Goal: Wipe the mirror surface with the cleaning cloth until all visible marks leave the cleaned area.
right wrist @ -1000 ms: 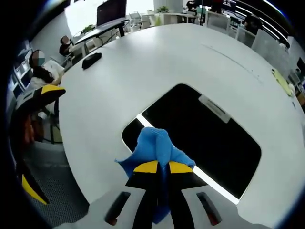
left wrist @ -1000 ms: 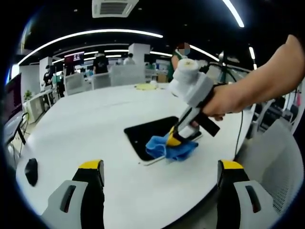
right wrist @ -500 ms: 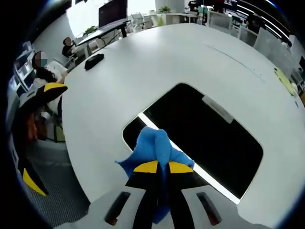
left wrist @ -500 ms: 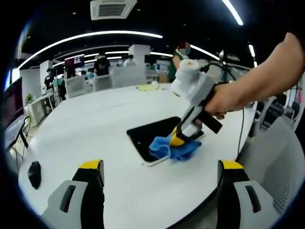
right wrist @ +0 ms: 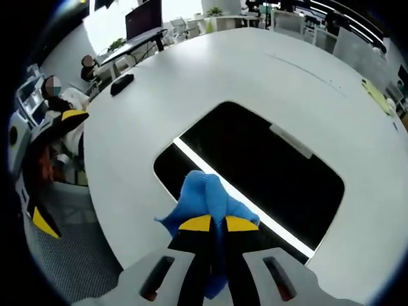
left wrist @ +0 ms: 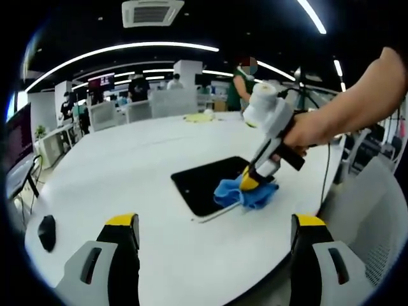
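Mirror (right wrist: 255,175) lies flat on the white round table (right wrist: 210,76), a dark glossy rectangle with rounded corners and a thin pale edge; it reflects a bright strip of ceiling light across its near end. Blue cleaning cloth (right wrist: 207,201) is soft and bunched, pressed on the mirror's near edge, clenched between the yellow-tipped black jaws of the right gripper (right wrist: 212,224). In the left gripper view the same mirror (left wrist: 210,185) reads as a black slab with the cloth (left wrist: 245,193) crumpled at its right end under the right gripper (left wrist: 250,183), whose white body is held by a hand (left wrist: 306,131) with a bare forearm reaching in from the right. Left gripper (left wrist: 217,233) hangs above the table edge, jaws spread wide with nothing between them, well apart from the mirror. That view also shows a small dark rounded object (left wrist: 46,233) near the table's left edge, a yellowish flat item (left wrist: 201,117) on the far side, and a ceiling vent (left wrist: 152,11) above curved light strips. Right gripper view shows a dark oblong object (right wrist: 121,84) on the far table and a seated person (right wrist: 67,99) beyond it.
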### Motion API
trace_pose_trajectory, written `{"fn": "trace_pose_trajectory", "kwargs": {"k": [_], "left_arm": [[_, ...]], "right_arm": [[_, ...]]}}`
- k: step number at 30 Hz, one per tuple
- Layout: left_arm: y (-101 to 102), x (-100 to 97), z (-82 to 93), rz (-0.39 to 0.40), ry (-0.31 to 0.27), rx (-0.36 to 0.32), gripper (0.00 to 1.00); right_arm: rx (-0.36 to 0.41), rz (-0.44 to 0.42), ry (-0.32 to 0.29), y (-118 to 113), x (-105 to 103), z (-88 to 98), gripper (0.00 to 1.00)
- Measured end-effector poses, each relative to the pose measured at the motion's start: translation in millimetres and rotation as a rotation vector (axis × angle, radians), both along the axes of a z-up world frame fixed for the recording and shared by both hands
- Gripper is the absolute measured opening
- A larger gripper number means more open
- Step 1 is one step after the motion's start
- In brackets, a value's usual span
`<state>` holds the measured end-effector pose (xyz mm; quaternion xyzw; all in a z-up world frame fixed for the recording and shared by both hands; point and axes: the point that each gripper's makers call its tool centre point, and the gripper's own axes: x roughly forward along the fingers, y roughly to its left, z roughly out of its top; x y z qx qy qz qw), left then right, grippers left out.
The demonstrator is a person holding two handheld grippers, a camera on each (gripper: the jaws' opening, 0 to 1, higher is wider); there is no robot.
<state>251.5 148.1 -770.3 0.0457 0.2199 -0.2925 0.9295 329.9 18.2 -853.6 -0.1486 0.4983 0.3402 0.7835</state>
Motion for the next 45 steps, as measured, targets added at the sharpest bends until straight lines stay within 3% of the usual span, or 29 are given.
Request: {"fn": "trace_pose_trajectory", "kwargs": {"k": [10, 22, 45], "left_arm": [[-1.1, -1.2, -0.4, -0.003, 0.007, 0.010, 0.99], [-1.8, -0.9, 0.1, -0.007, 0.005, 0.002, 0.99], [0.2, -0.2, -1.0, -0.003, 0.007, -0.002, 0.99]], "right_arm": [[0.000, 0.000, 0.013, -0.5, -0.7, 0.6, 0.01], [0.024, -0.031, 0.121, -0.5, 4.3, -0.1, 0.01], [0.018, -0.046, 0.189, -3.5, 40.3, -0.3, 0.01]]}}
